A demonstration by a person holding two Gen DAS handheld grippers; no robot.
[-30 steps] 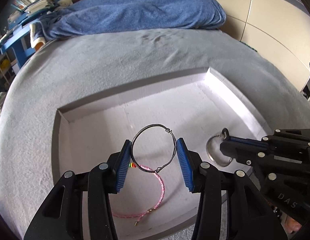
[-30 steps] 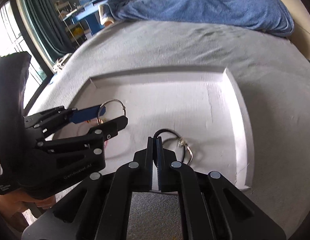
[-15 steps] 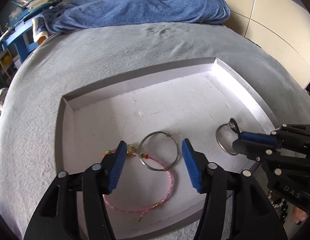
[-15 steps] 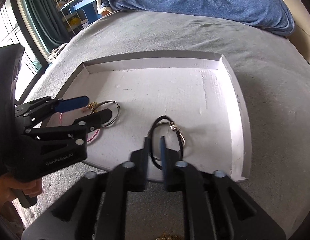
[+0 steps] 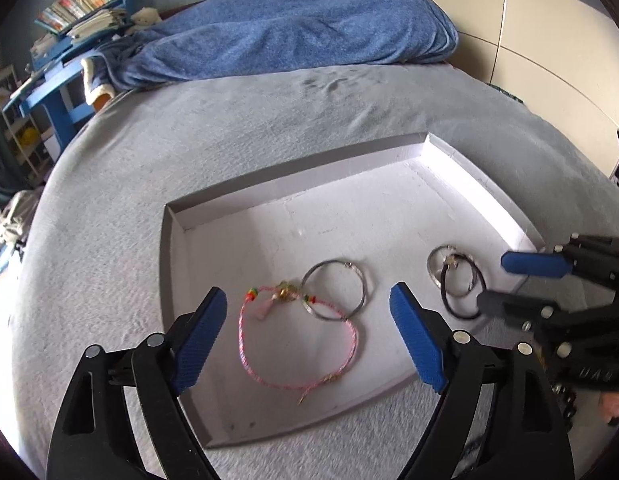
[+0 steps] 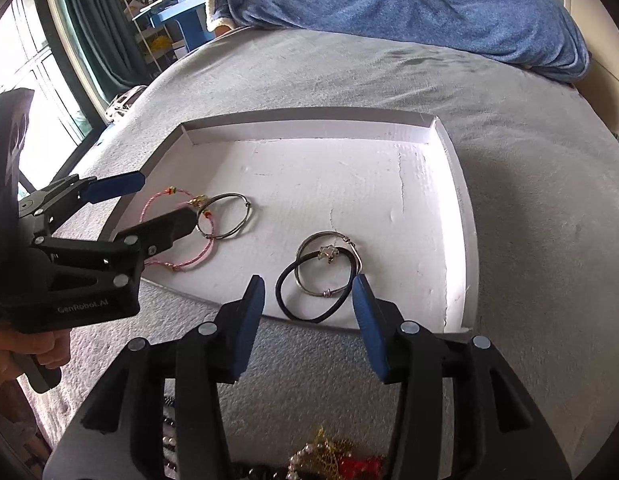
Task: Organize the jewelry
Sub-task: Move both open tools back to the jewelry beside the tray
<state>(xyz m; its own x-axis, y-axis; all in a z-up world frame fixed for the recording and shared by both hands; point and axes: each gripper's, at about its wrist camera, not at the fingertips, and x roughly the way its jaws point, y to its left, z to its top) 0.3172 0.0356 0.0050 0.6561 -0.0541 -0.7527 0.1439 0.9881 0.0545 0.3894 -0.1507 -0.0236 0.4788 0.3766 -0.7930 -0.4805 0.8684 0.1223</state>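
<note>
A shallow white tray (image 5: pixel 293 192) (image 6: pixel 309 128) lies on the grey bed cover. In its near left part lies a pink cord bracelet (image 5: pixel 242 340) (image 6: pixel 201 256), and a silver wire bangle (image 5: pixel 365 288) (image 6: pixel 245 224) overlaps it. To their right a black band (image 5: pixel 445 300) (image 6: pixel 279 292) crosses a second silver bangle (image 5: pixel 431 268) (image 6: pixel 327 293) with a star charm. My left gripper (image 5: pixel 306 288) (image 6: pixel 167 196) hovers over the first pair, its jaws opening and touching nothing. My right gripper (image 6: pixel 308 278) (image 5: pixel 493 280) stands above the black band, its jaws opening and clear of it.
A blue blanket (image 5: pixel 293 32) (image 6: pixel 429 8) is bunched at the far end of the bed. Several beaded pieces (image 6: pixel 329 456) lie heaped below my right gripper, outside the tray. A blue desk with books (image 5: pixel 69 40) stands far left, pale wardrobe panels (image 5: pixel 529 40) to the right.
The left gripper let go of the silver bangle, which now lies flat across the pink bracelet. The right gripper released the black band onto the second bangle. Both jaws widened and drew back.
</note>
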